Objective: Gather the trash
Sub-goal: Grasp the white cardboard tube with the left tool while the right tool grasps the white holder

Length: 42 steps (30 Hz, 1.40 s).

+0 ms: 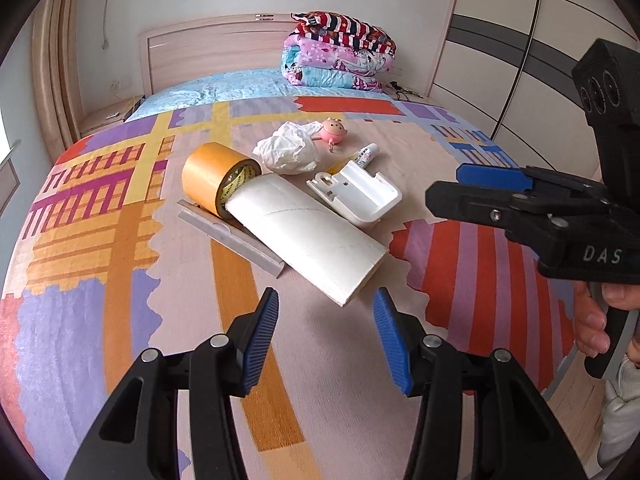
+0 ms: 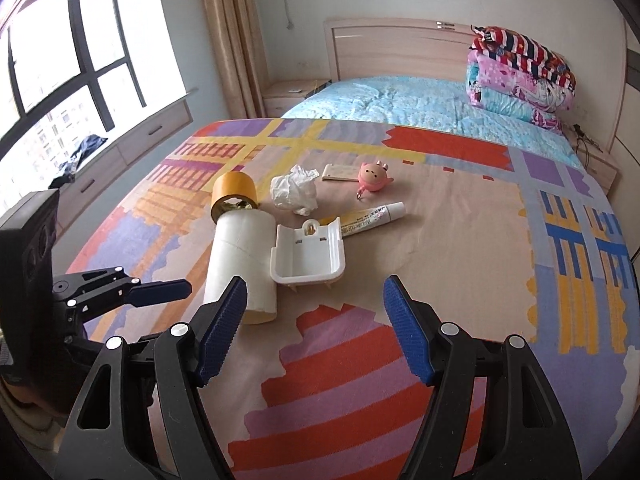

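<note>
1. Your left gripper (image 1: 326, 334) is moderately open and empty; its blue pads touch nothing, and the near end of the white cardboard tube (image 1: 304, 236) lies just past them, at about 12 o'clock in the left wrist view.
2. Your right gripper (image 2: 316, 328) is open wider and also holds nothing. In its own view the tube (image 2: 240, 264) is at 11 o'clock and the white plastic holder (image 2: 308, 256) at 12 o'clock, both apart from the pads.
3. The trash is all on the bedspread (image 1: 120, 280) in one group: the crumpled tissue (image 1: 290, 150), the tube, the yellow tape roll (image 1: 214, 176) touching the tube's far end, the small ointment tube (image 1: 366, 156) and the pink toy (image 1: 334, 130).
4. I judge the collecting is not begun: nothing is lifted, and no bin or bag is visible.
</note>
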Motion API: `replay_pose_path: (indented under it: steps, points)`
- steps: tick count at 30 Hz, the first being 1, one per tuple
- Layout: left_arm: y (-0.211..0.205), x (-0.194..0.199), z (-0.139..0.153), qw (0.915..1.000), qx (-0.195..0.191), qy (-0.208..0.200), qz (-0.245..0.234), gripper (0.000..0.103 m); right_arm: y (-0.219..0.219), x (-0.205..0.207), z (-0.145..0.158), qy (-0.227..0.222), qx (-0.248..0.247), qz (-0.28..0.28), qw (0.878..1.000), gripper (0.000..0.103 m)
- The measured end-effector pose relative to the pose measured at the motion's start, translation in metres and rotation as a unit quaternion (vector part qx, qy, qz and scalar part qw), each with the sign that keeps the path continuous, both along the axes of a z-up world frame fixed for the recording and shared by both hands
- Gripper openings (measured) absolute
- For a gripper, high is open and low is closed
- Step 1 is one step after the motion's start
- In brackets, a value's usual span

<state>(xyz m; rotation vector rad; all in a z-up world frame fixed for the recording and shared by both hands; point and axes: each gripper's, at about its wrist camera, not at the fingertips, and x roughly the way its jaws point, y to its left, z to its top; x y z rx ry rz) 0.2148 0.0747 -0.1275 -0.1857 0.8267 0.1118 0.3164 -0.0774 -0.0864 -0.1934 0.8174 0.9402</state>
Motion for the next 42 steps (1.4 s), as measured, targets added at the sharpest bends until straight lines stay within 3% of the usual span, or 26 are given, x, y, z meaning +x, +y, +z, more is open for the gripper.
replay_pose_path:
  steps: [7, 13, 16, 19, 27, 42]
  points:
    - [0.007, 0.009, -0.004, 0.9999, -0.008, -0.004, 0.014, 0.046, 0.018, 0.025, -0.015, 0.023, -0.010, -0.008, 1.000, 0.051]
    - [0.015, 0.009, -0.007, 0.9992, -0.024, -0.011, 0.029, 0.031, 0.026, 0.037, -0.031, 0.054, -0.015, -0.016, 0.998, 0.033]
    - [0.017, 0.007, -0.008, 0.9991, -0.025, -0.012, 0.033, 0.017, 0.025, 0.042, -0.036, 0.072, -0.007, -0.022, 0.997, 0.016]
    - [0.020, 0.004, -0.006, 0.9987, -0.025, -0.018, 0.041, 0.011, 0.024, 0.043, -0.038, 0.080, 0.000, -0.025, 0.996, 0.009]
    - [0.023, -0.008, 0.002, 0.9976, -0.019, -0.033, 0.058, 0.004, 0.016, 0.039, -0.033, 0.083, 0.012, -0.033, 0.996, 0.007]
    - [0.002, -0.049, 0.035, 0.9962, 0.002, -0.065, 0.058, 0.004, -0.017, 0.003, -0.001, 0.053, 0.030, -0.036, 0.997, 0.007]
